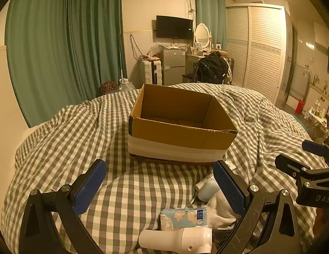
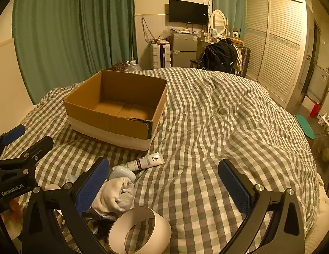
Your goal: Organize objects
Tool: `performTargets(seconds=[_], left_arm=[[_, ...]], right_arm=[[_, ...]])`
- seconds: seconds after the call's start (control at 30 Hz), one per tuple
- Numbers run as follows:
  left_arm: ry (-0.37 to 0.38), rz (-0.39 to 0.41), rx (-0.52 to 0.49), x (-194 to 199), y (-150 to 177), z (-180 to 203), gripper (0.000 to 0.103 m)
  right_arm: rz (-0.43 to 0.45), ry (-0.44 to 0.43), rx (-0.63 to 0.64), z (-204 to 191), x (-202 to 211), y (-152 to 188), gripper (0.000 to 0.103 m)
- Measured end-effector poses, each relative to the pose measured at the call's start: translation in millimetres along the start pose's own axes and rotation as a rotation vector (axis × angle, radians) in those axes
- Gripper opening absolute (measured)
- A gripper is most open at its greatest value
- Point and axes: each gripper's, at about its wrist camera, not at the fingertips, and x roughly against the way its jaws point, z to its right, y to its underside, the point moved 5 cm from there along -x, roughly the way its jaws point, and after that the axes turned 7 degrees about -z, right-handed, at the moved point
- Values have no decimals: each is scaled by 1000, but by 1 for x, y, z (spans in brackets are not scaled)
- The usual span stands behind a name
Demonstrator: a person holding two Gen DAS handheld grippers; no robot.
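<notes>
An open, empty cardboard box [image 1: 181, 124] stands on the checked bed; it also shows in the right wrist view [image 2: 115, 108]. Loose items lie in front of it: a white tube [image 2: 141, 163], a small white case [image 2: 122, 174], a white sock [image 2: 114, 196], a wide tape roll [image 2: 139, 230], a tissue pack [image 1: 183, 218] and a white bottle [image 1: 177, 238]. My left gripper [image 1: 160, 188] is open above the quilt, left of the pile. My right gripper [image 2: 164, 188] is open above the quilt, right of the pile. Both are empty.
The checked quilt [image 2: 217, 127] covers the whole bed in rumpled folds. Beyond the bed are green curtains [image 1: 64, 48], a small fridge [image 1: 173, 67], a chair with a black bag [image 1: 213, 67] and a white wardrobe [image 1: 262, 48].
</notes>
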Motion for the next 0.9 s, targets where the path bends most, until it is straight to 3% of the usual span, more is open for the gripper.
performTargets(seconds=[0.57,0.9], left_arm=[[-21,4,-13,0,4,1,103],[15,-32,28,6,6,1,103]], right_arm=[[24,13,29,-3,1,1,103],[46,11,70,-11,5,5,103]])
